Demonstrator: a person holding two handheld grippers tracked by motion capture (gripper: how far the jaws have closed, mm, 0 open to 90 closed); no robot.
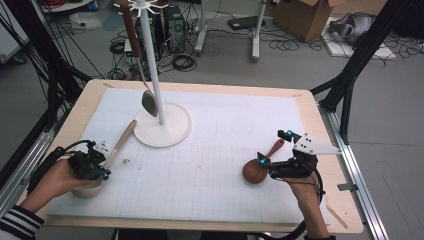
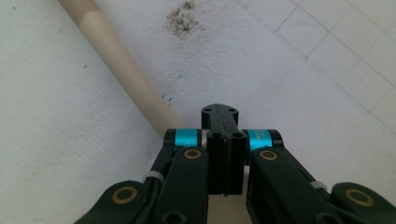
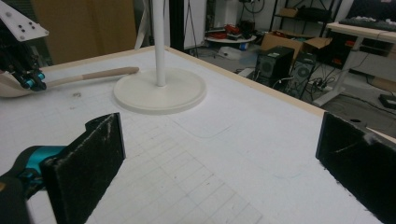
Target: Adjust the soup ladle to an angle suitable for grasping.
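Our left gripper (image 1: 102, 170) has its jaws fully closed, empty, beside the pale wooden spoon (image 1: 120, 141) lying on the mat at the table's left. Our right gripper (image 1: 274, 150) is wide open over the dark spoon (image 1: 259, 167). A careless nudge could roll either spoon out of reach.

Two grippers at a table with a white stand (image 1: 161, 125)

Left gripper (image 1: 100, 167) near the front left of the stand, over the bowl end of a pale wooden spoon (image 1: 121, 138) whose handle points up toward the stand base. Right gripper (image 1: 275, 150) well apart to the front right of the stand, jaws spread around a dark red-brown spoon (image 1: 256, 170) lying flat. Hanging from the stand top, beside its pole: a metal ladle (image 1: 148, 101) with brown handle.
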